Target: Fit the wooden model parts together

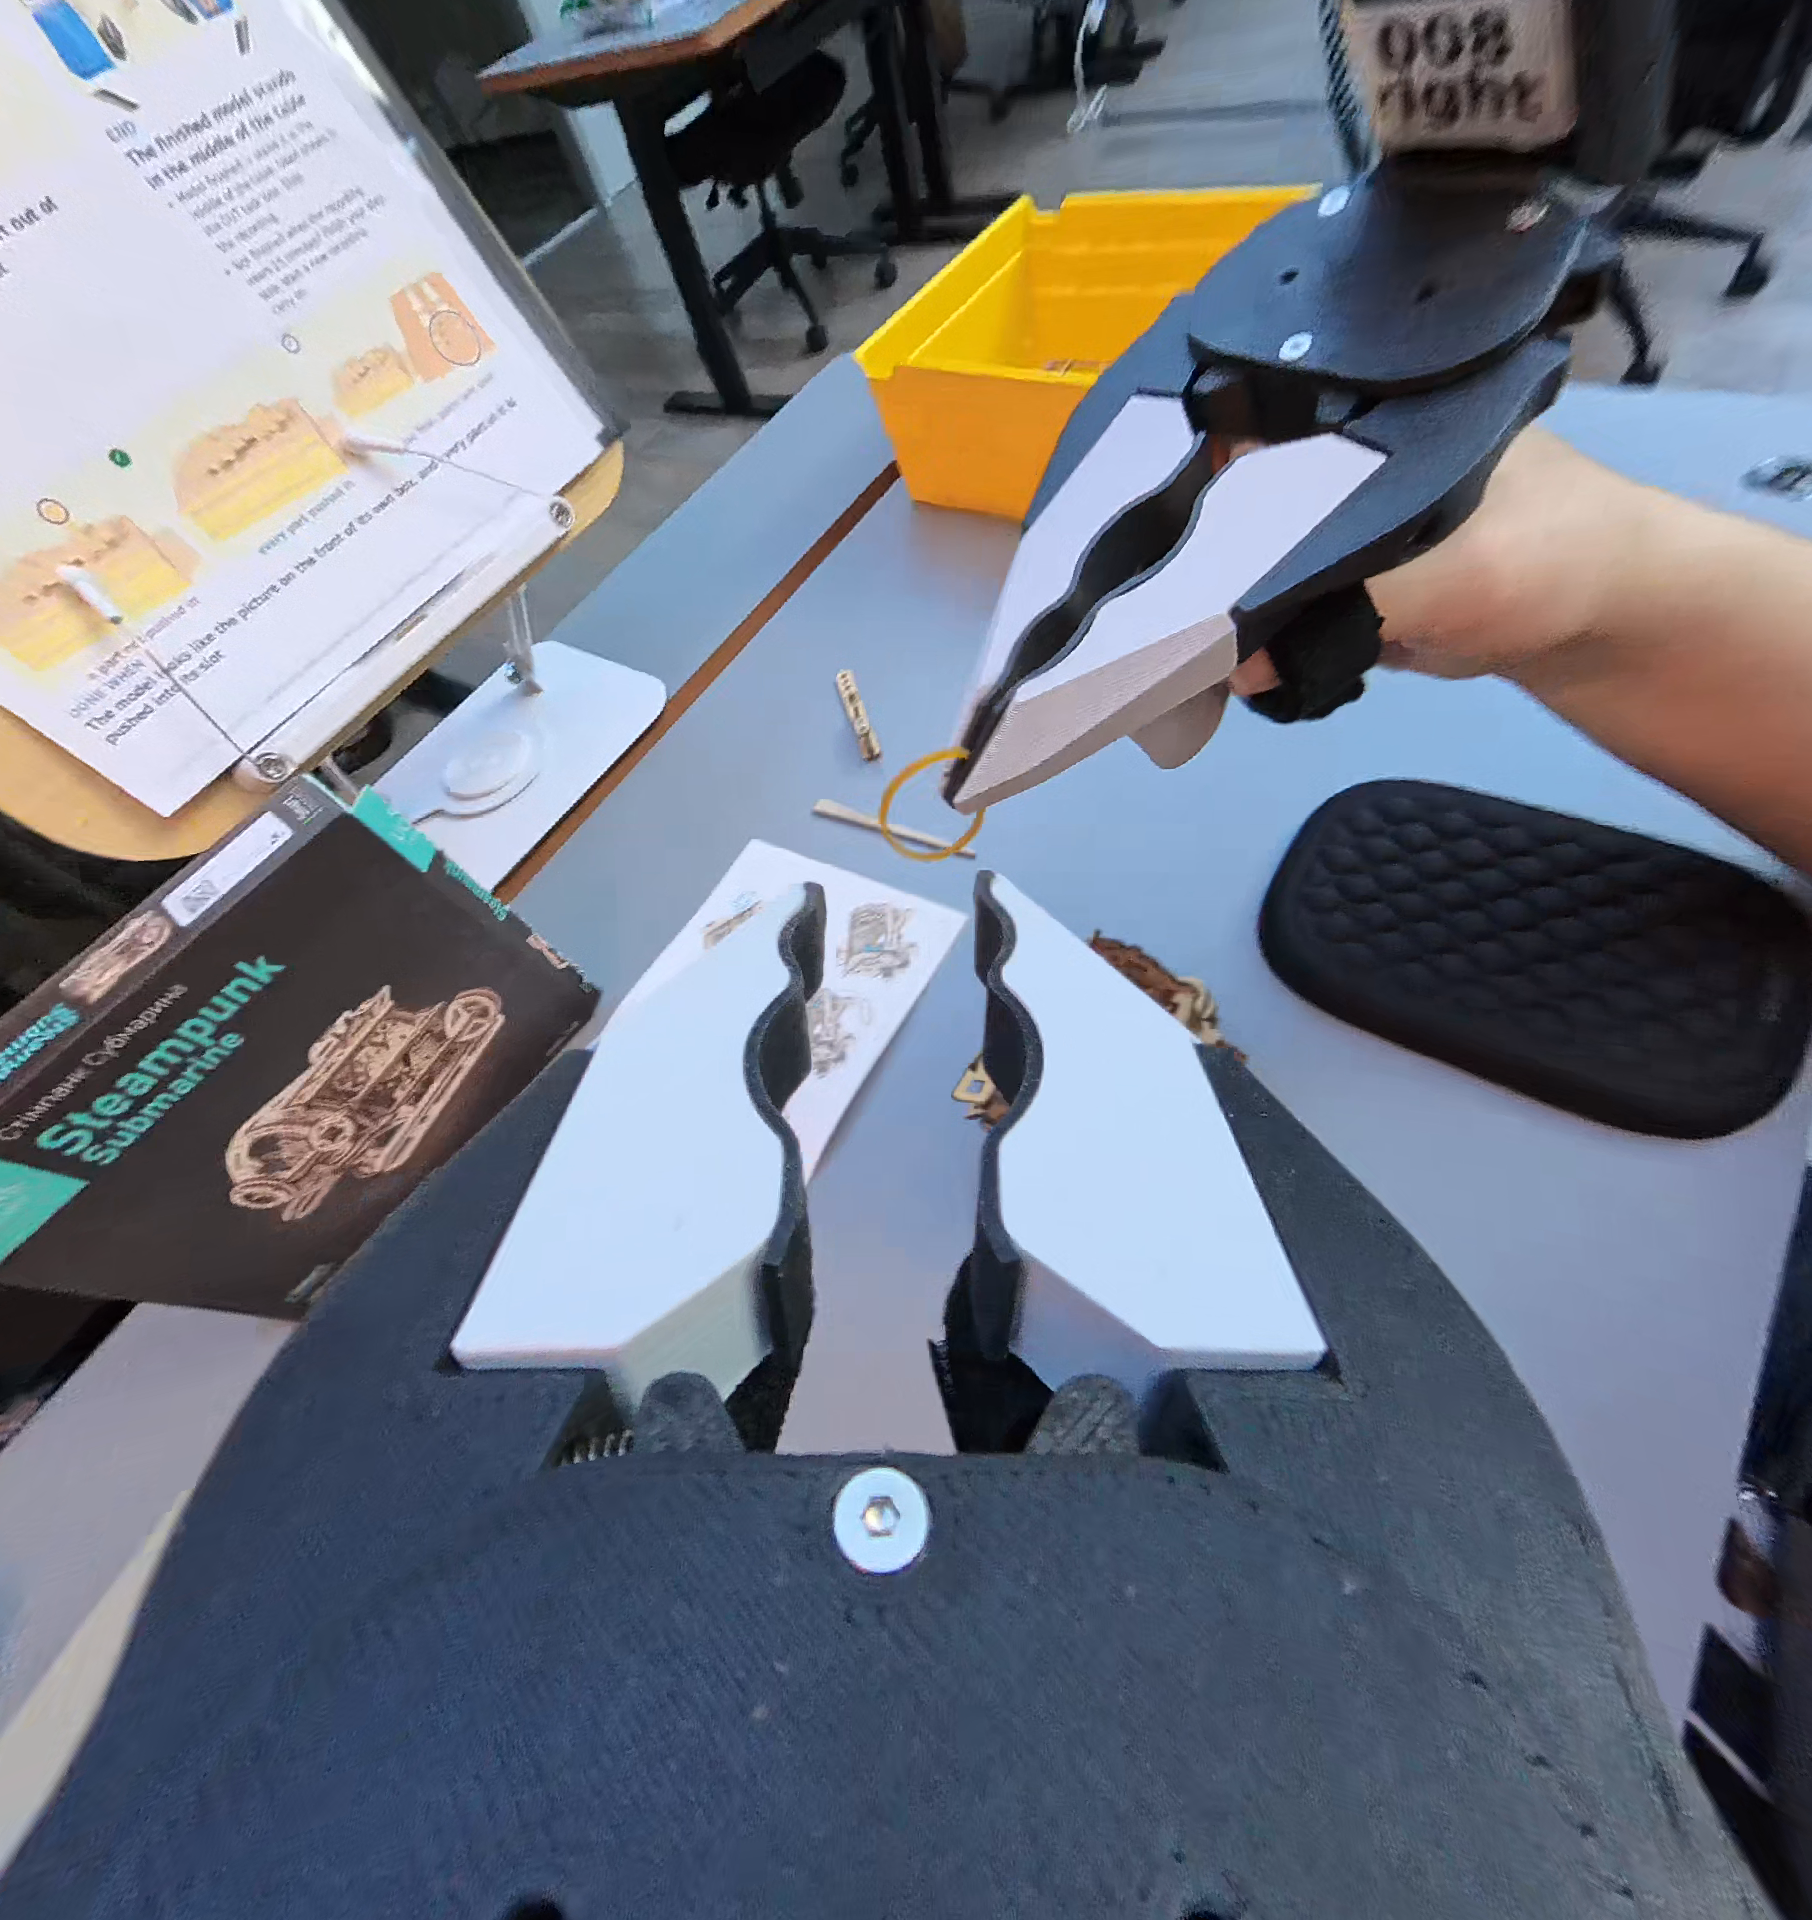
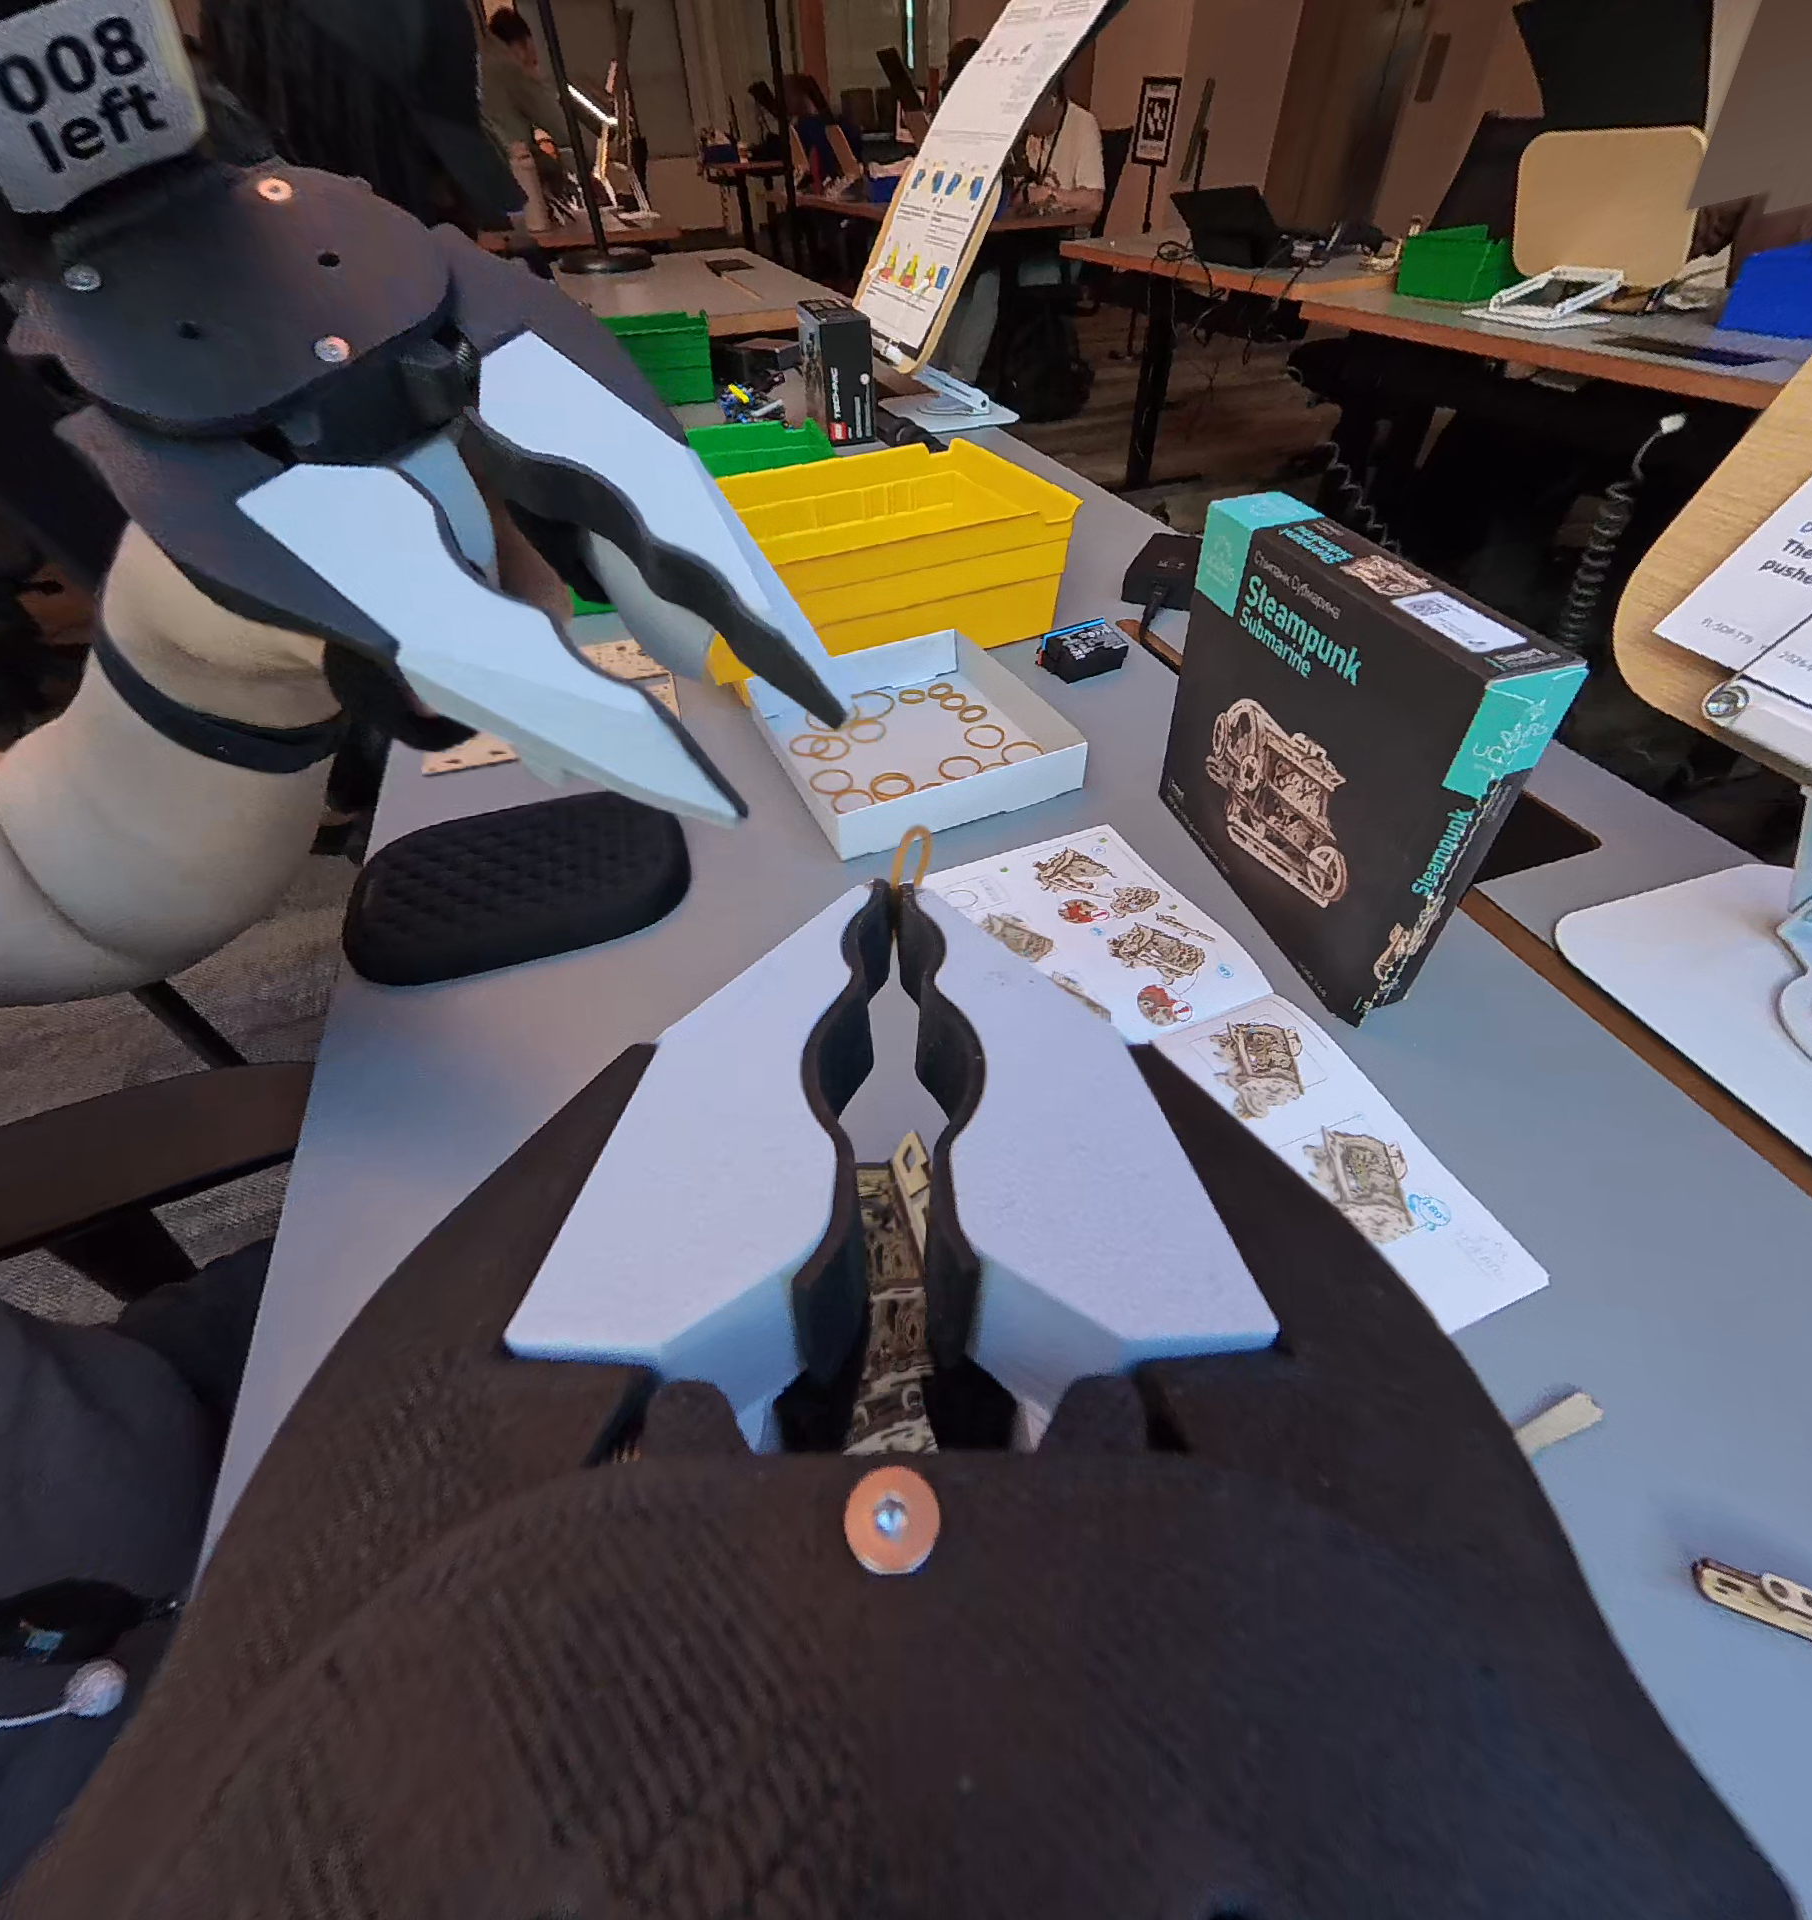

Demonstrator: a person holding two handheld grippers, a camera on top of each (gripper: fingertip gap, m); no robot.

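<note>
Right gripper (image 2: 897, 899) is clenched on a rubber band (image 2: 910, 854), loop pinched at the tips and sticking out past them; in the left wrist view the same band (image 1: 928, 805) hangs off those tips just over a thin wooden stick (image 1: 886, 824) lying on the grey table (image 1: 1453, 1299). Probably held by one edge so the loop stays free to hook onto a part. Left gripper (image 1: 891, 899) is released, jaws apart, nothing between them, hovering over the instruction leaflet (image 1: 860, 997); likely waiting to steady the model. The task's thing, the wooden model (image 2: 891, 1299), sits under the right gripper, seen only through the gap of its jaws in the right wrist view; the left wrist view catches just brown bits (image 1: 1162, 987) of it beside its own right finger. A small loose wooden part (image 1: 858, 713) lies far of the stick. Only the right wrist view shows the white tray of spare bands (image 2: 1047, 774), far of the tips, and another flat wooden piece (image 2: 1785, 1621) near right. Both views show the kit box (image 2: 1349, 748), yellow bin (image 2: 985, 582) and black wrist pad (image 2: 517, 883). Left wrist view alone shows the full instruction board (image 1: 206, 364) on its stand, far left.
</note>
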